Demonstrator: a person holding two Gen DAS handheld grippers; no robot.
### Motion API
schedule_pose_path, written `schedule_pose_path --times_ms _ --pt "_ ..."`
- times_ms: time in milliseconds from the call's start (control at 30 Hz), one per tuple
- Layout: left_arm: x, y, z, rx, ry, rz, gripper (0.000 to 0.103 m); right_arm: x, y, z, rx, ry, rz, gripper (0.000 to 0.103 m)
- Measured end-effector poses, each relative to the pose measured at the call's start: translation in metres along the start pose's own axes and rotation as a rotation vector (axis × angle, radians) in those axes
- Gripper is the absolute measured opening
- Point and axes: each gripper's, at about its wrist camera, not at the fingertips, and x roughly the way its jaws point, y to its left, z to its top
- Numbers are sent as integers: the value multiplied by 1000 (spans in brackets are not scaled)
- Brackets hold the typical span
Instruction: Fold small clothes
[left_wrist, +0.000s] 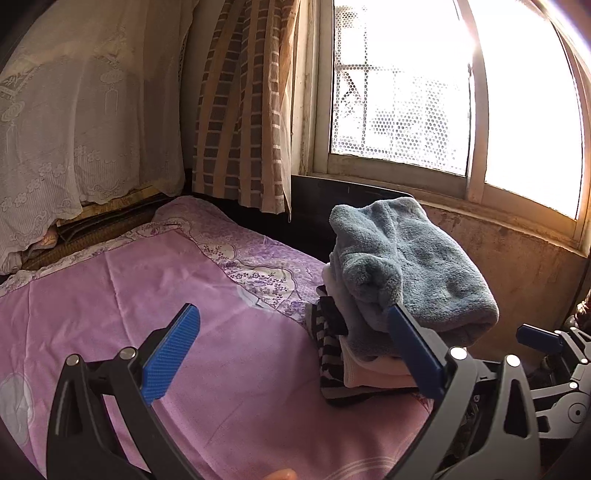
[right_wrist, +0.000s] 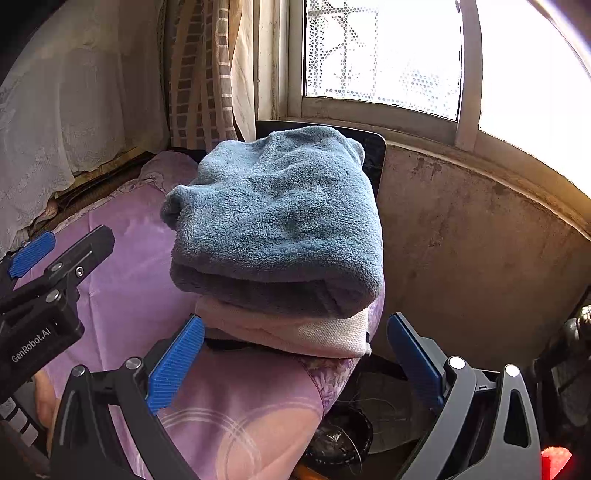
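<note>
Both the left gripper (left_wrist: 295, 354) and right gripper (right_wrist: 295, 363) hang empty, jaws apart, beside the folded blue fleece garment (right_wrist: 280, 221) topping the stack; squaring its edges gently would finish it.

My tongs' pads (left_wrist: 170, 354) are blue on black; the top fleece (right_wrist: 280, 218) is grey-blue over a cream piece (right_wrist: 295, 332), a black-and-white striped one (left_wrist: 327, 354), pink floral bedspread (left_wrist: 147, 280)
</note>
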Motion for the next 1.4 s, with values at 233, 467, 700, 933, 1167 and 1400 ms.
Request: schedule_pose_path --times_ms 233,467,700,933,1167,1400 --pt "-6 -4 -1 19 -13 11 98 -3 -3 2 39 -17 73 99" --pt "-8 -12 -3 48 -17 13 98 5 -6 -1 57 9 77 99" --pt "-9 -14 -5 54 -19 17 98 8 -7 -3 70 28 88 99" --pt "-10 -15 -5 57 -23 16 98 7 -6 -3 64 29 88 99" --pt "-11 -15 -5 61 -25 16 98 9 -5 -4 65 38 90 99" --pt "-13 -16 -4 79 -32 20 98 11 -7 -5 76 48 95 99"
